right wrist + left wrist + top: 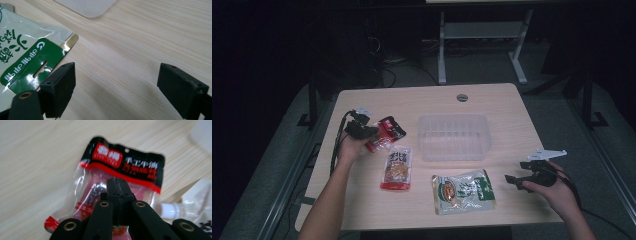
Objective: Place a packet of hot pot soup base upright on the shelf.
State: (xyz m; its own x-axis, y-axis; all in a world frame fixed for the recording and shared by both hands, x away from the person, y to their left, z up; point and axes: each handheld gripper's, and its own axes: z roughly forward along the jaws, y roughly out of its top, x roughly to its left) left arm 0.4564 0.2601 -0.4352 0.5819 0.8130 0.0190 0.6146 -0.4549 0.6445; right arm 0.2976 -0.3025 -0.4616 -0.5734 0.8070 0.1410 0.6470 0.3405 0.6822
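High view has your left gripper [371, 131] out at the far left of the table [492, 100], jaws clamped together on the red-and-black snack packet [385, 133]. Left gripper view backs that up: both black jaws meet in the middle, pinching the packet's [120, 167] clear lower part, and it looks lifted a bit off the wood, though I can't say for sure.

Just near of that lies a second red pouch [398, 168], flat on the table. Moving right, the clear plastic tub [454, 136] sits mid-table, and the green-and-white bag [463, 191] lies near you, by the front edge.

Over on the right, your right gripper [513, 179] sits low over the table with its jaws wide apart and nothing between them. Right gripper view shows bare wood between the jaws, with the green bag's [27, 60] header corner just beside the left one.
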